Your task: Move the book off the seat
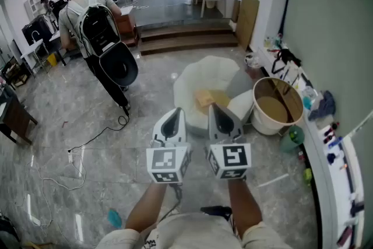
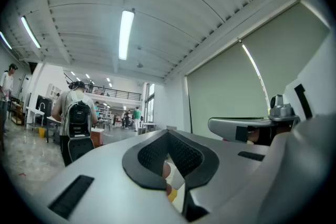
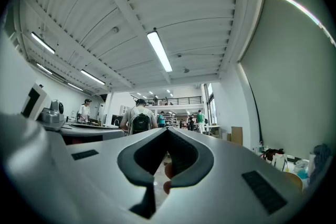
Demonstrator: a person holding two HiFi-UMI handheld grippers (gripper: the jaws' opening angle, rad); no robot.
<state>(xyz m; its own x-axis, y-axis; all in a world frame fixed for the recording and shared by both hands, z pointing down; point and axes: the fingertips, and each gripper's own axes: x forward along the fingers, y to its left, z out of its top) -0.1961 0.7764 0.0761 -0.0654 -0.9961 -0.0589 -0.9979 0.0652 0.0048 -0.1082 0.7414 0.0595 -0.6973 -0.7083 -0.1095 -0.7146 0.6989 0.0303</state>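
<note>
A tan book (image 1: 210,98) lies flat on a white cushioned seat (image 1: 198,76) on the floor ahead of me. Both grippers are held side by side at arm's length, short of the seat and above the floor. My left gripper (image 1: 175,114) is shut with nothing in it, and so is my right gripper (image 1: 215,109). In the left gripper view the jaws (image 2: 168,152) meet, pointing level into the hall. The right gripper view shows its jaws (image 3: 167,150) closed too. Neither gripper touches the book.
A round tan tub (image 1: 278,103) stands just right of the seat. Along the right wall runs a white ledge (image 1: 335,160) with bottles and clutter. A person with a black backpack (image 1: 96,26) walks at the left, steps (image 1: 186,38) rise behind, and a cable (image 1: 76,154) trails on the floor.
</note>
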